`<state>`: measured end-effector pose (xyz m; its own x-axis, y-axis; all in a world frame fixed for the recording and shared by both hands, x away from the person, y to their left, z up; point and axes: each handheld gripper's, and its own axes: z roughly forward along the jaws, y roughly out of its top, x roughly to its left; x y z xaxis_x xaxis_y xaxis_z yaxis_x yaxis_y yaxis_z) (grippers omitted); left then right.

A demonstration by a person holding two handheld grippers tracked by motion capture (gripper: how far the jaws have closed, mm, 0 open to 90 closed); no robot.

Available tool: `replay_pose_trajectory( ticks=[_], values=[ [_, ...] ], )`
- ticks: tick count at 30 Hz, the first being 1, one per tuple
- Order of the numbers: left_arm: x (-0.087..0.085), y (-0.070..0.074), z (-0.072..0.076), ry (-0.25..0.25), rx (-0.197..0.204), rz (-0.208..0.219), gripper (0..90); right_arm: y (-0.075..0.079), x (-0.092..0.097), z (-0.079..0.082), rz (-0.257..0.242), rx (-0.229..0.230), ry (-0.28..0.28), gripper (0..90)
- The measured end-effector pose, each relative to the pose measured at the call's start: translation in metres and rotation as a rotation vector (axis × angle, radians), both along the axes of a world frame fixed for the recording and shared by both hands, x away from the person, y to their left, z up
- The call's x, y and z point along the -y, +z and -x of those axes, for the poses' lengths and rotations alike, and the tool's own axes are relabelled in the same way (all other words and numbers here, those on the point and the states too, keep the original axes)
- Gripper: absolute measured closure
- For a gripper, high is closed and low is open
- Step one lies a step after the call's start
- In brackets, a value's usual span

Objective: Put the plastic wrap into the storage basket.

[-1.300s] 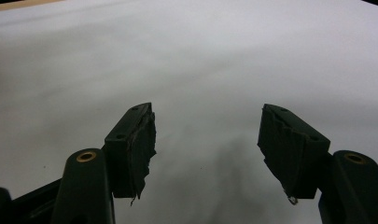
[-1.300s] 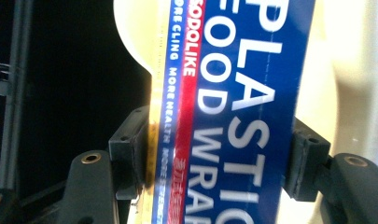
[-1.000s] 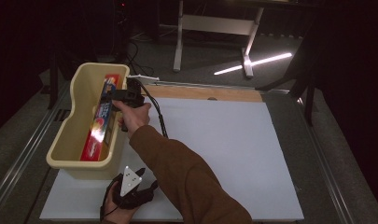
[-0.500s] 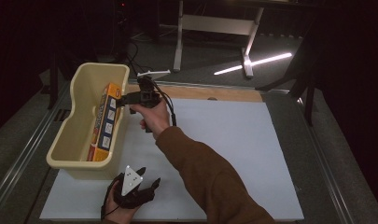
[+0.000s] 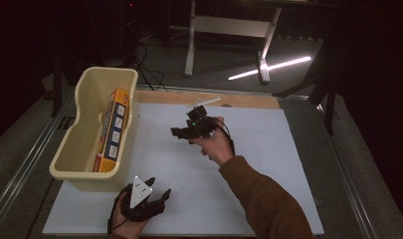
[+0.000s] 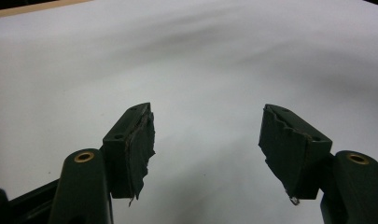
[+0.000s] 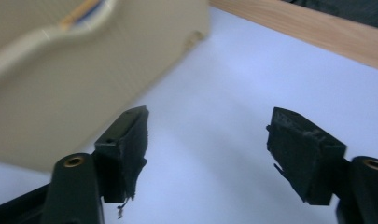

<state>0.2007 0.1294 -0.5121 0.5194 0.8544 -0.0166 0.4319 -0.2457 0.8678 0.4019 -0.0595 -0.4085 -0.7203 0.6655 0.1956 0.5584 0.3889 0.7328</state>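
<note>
High view down over white board; both gripper views close above it.

One cream tub sits on the one white board, and there's one box standing in it. Two grippers are out: the left gripper and the right gripper, each with two black jaws spread apart.

Right tool now off the bin, jaws apart, box apparently inside.
</note>
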Motion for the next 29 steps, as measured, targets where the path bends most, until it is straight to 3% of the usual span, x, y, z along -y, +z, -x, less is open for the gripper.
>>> replay_pose_trajectory(
  ticks=[5,7,10,15,20,24,25,26,27,29],
  values=[
    [0.001,0.000,0.000,0.004,0.001,-0.005,35.4,-0.020,0.049,0.020,0.062,0.122,-0.020,24.7],
    [0.001,0.000,-0.001,0.006,0.000,-0.006,35.4,-0.030,0.074,0.032,0.075,0.160,-0.075,23.9],
    [0.000,-0.001,-0.002,0.012,-0.006,-0.008,35.3,-0.043,0.105,0.048,0.093,0.187,-0.123,23.8],
    [-0.001,0.000,-0.003,0.017,-0.004,-0.010,35.4,-0.061,0.141,0.075,0.157,0.274,-0.131,21.5],
    [-0.003,0.001,-0.003,0.027,-0.001,-0.008,35.4,-0.073,0.174,0.099,0.080,0.304,-0.159,21.1],
    [-0.006,0.002,-0.004,0.035,0.000,0.005,35.4,-0.079,0.193,0.109,0.041,0.315,-0.179,20.4],
    [-0.007,0.003,-0.004,0.038,0.003,0.004,35.4,-0.081,0.210,0.118,-0.017,0.329,-0.221,20.3],
    [-0.007,0.003,-0.004,0.038,0.003,0.004,35.4,-0.081,0.210,0.118,-0.017,0.329,-0.221,20.3],
    [-0.007,0.004,-0.004,0.039,0.004,0.006,35.4,-0.083,0.217,0.121,-0.056,0.320,-0.241,20.2],
    [-0.007,0.005,-0.005,0.041,0.008,0.007,35.3,-0.083,0.218,0.122,-0.054,0.327,-0.243,20.0]
  ],
)
